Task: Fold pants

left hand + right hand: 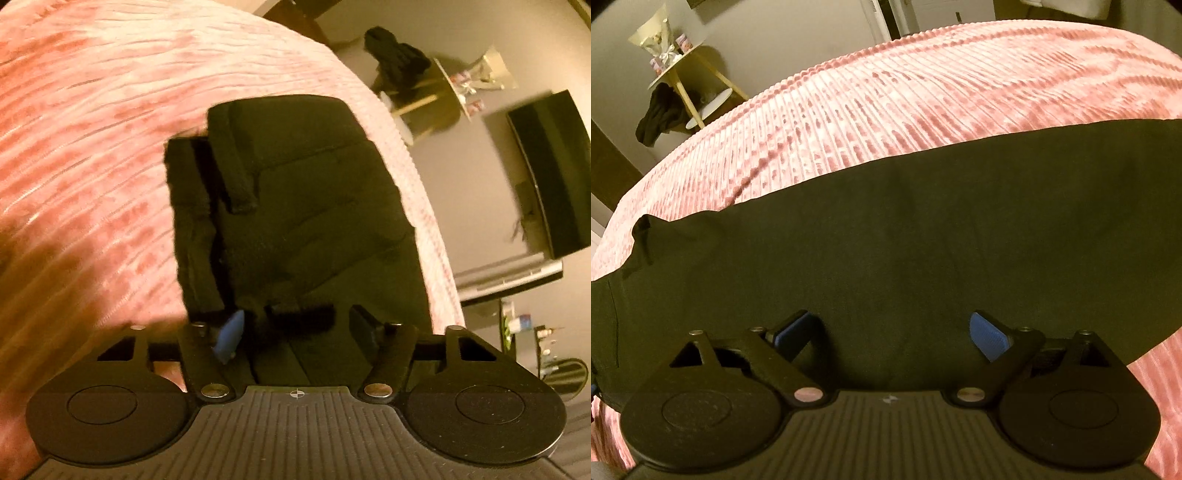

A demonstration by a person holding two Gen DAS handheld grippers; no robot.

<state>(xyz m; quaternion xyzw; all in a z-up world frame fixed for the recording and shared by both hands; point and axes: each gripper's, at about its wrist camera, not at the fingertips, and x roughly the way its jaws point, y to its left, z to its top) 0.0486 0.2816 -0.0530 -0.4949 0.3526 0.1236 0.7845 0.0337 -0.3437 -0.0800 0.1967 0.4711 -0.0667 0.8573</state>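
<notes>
Pink ribbed bedspread (pixel 923 92) covers the bed, the biggest thing here, and one pair of dark pants (pixel 886 221) lies flat on it. Seen from the right wrist, the pants stretch across the bed as a long, smooth band with no fold along that length. Seen from the left wrist, the end of the same pants (pixel 314 206) looks stacked: two narrower strips of cloth lie beside and partly under the wider top panel, so I judge the legs are already laid one over the other. What seems left is to bring the length over on itself, once or twice, into a compact pile.

Beyond the bed stand one small round side table (pixel 679 70) with a few small things on its top, one dark garment (pixel 655 118) slung over it, and one dark flat screen (pixel 550 173) on the wall.

Two grippers are at work. The right gripper (pixel 892 332) hovers over the middle of the pants with its jaws spread wide and nothing between them. The left gripper (pixel 295 328) sits at the near end of the pants, jaws partly open; a dark bit of cloth lies between them, yet I see no pad pressing on it.
</notes>
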